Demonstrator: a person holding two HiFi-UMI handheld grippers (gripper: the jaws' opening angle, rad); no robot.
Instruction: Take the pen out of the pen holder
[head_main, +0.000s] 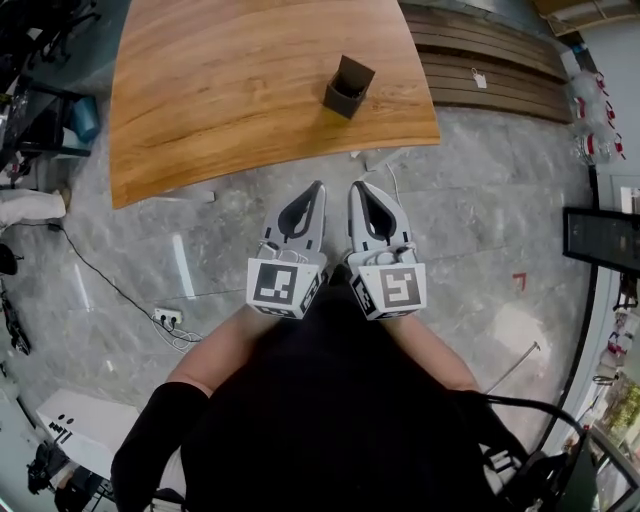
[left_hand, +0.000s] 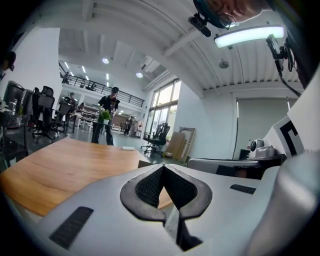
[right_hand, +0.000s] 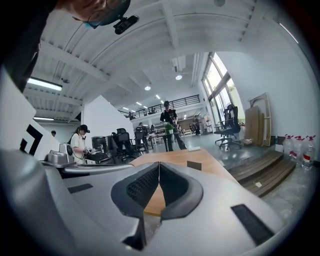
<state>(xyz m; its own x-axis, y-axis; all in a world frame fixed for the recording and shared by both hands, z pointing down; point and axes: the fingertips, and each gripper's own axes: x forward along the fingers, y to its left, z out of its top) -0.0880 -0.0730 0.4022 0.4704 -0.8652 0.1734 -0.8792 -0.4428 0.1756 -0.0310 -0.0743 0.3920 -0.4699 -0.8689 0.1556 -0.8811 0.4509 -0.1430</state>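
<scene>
The holder (head_main: 348, 86) is a dark square box on the table (head_main: 220, 100); my left gripper (head_main: 319, 187) and right gripper (head_main: 356, 187) are clenched, empty.

Open-plan office with swivel chairs (left_hand: 44, 106), a wooden table (head_main: 250, 90), a railed mezzanine (left_hand: 95, 88) and tall windows (left_hand: 163, 107)

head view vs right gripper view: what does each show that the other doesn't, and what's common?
Head view only: the power strip on the floor, and the layout from above, with the left gripper and right gripper side by side over the floor, short of the wooden table.

Right gripper view only: the ceiling lights, people standing beyond the table, and the right gripper's jaws tip to tip with nothing between them.

Both: the table and the dark pen holder on it, untouched. No pen can be made out in either view.
</scene>
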